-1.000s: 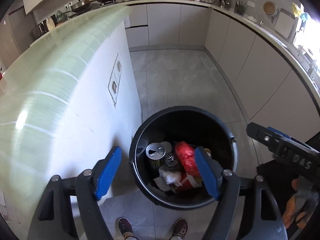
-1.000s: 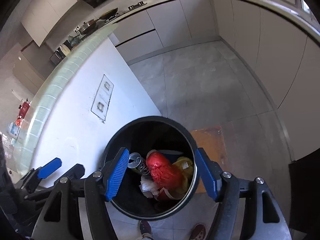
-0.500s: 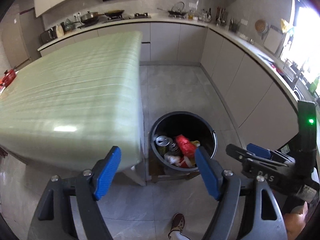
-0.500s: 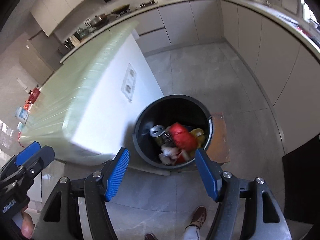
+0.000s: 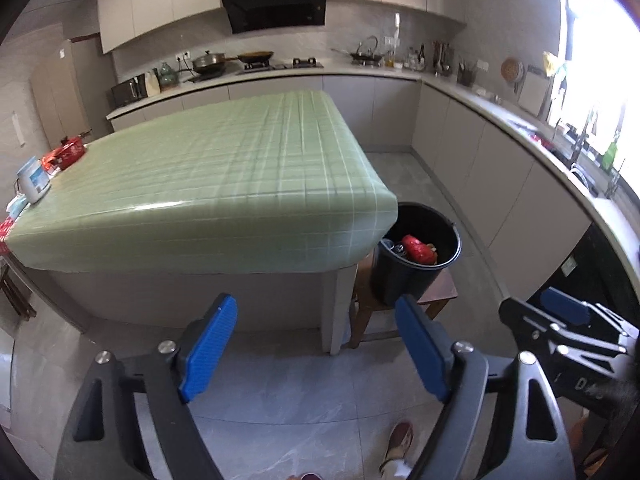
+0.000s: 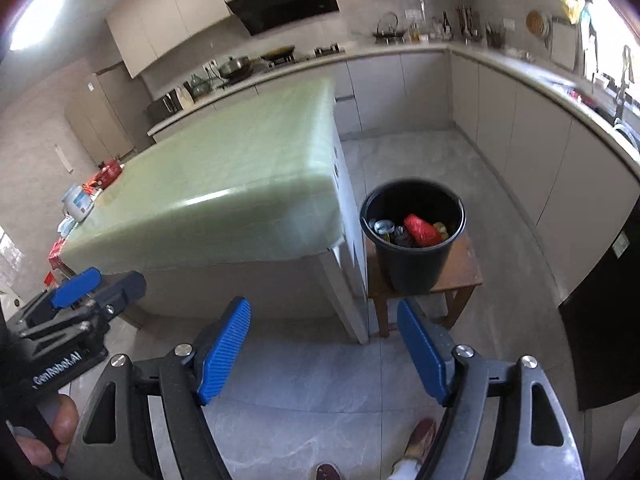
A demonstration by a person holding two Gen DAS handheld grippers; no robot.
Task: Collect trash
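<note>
Grey floor tiles [image 5: 304, 412] fill the middle of a kitchen with pale cupboards all around the walls. Big and green, the checked cloth on the kitchen island [image 5: 224, 184] shines in the light. Right beside the island's corner stands a black bucket [image 6: 414, 264] on a small wooden stool [image 6: 464, 276]. Inside the bucket is the trash: a red crumpled bag [image 6: 422, 230], a shiny can [image 6: 383, 226] and some other bits too small to tell. At the far end of the island sit a white tub [image 5: 34, 182] and some red packets [image 5: 64, 152]. The left gripper [image 5: 316, 354] is well apart from the bucket, over the floor; its blue jaws are spreading wider and nothing is between them. The right gripper [image 6: 324, 354] is also back from the bucket, its jaws opening with nothing between them. Brown shoes [image 6: 418, 438] peek in at the bottom, and part of a hand [image 6: 48, 428] shows on the left gripper's handle.
</note>
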